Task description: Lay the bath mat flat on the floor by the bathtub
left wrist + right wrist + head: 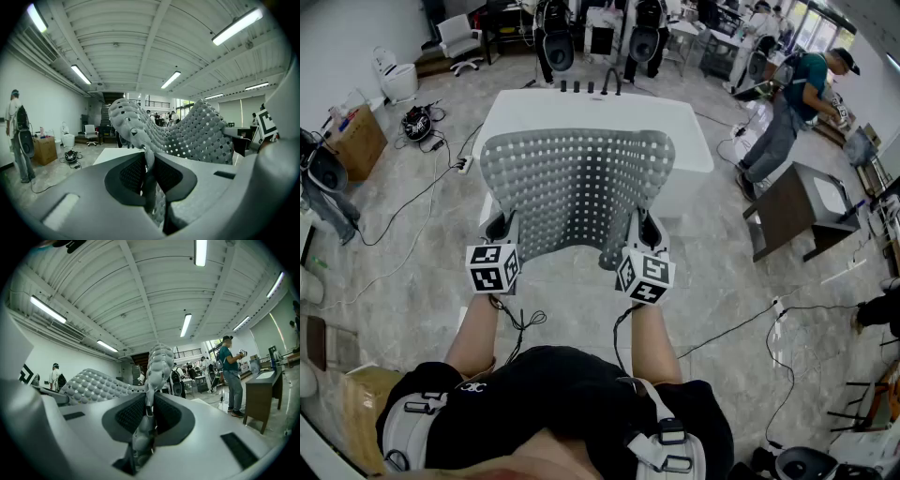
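Two grips: left hand-held gripper point(499, 227) and right hand-held gripper point(647, 229) each clamp a near corner of the bath mat point(572, 183) | mat held in the air before the bathtub point(600, 111) | step: positioning | next: probably lower it flat onto the floor point(712, 281).

We see a grey marbled floor point(403, 281) under both grippers. A white tub point(581, 111) stands on it just ahead of the left gripper point(499, 225) and right gripper point(646, 227). Left of the left gripper, a black cable point(412, 202) trails from a power strip point(465, 165), with a cardboard box point(358, 141) farther left. Right of the right gripper stands a dark desk point(797, 211).
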The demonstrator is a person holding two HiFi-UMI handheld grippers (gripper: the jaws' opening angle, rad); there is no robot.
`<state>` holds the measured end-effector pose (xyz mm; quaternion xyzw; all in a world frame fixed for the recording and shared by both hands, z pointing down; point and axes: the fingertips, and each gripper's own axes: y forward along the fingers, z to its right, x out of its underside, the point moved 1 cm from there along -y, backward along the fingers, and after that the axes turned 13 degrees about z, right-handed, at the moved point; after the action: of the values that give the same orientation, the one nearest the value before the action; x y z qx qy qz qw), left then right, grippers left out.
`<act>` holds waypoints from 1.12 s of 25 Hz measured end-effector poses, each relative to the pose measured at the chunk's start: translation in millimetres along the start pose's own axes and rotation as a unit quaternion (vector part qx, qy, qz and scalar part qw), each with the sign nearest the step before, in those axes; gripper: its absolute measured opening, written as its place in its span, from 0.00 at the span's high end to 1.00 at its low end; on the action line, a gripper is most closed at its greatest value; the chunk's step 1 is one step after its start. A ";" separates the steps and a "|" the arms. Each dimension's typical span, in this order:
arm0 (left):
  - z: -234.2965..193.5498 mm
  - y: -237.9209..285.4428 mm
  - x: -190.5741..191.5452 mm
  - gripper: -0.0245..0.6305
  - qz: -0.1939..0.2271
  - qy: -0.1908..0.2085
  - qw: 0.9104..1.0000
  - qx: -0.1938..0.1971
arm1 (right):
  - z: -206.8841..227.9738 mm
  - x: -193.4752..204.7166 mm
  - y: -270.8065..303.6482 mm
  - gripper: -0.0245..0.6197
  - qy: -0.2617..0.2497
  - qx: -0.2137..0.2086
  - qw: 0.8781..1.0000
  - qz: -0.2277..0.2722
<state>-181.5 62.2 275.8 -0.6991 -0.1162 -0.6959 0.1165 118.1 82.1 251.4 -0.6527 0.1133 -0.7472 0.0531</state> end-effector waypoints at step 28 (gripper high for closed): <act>43.3 -29.1 7.4 0.89 -0.016 -0.013 1.000 -0.018 | 37.4 1.0 -48.4 0.87 0.029 0.002 0.999 -0.024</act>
<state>-150.0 103.8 283.0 -0.7081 -0.1165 -0.6905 0.0913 158.2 125.0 268.5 -0.6331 0.0975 -0.7672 0.0326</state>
